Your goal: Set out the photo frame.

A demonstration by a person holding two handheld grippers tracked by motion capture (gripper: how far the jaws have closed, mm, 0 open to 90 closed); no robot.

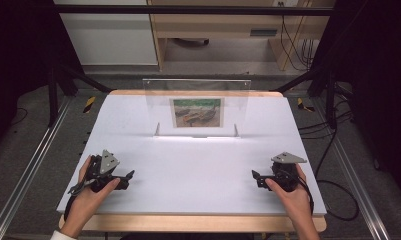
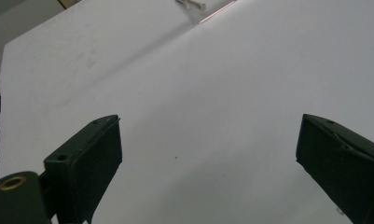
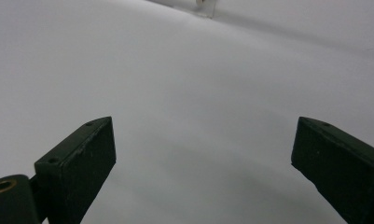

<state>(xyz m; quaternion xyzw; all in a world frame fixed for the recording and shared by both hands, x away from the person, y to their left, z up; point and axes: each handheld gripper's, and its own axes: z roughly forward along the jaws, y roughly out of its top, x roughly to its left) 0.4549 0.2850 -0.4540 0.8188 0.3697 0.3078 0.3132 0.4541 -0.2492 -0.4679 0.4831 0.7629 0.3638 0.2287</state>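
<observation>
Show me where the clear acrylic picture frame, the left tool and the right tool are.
Clear acrylic picture frame with a painted print (image 1: 197, 112): high view, on the print at its middle.
Left tool (image 1: 129, 175): high view, between its open black jaw tips.
Right tool (image 1: 255, 177): high view, between its open black jaw tips.

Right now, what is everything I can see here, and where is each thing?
frame: 1, clear, upright at table's far middle
picture: 1, green and brown, inside the frame
table: 1, white top, wooden edge
cabinet: 1, light wood, behind the table
cables: several, black, floor at right
left gripper: 1, black, near left, jaws open
right gripper: 1, black, near right, jaws open
hands: 2, each holding a gripper
</observation>
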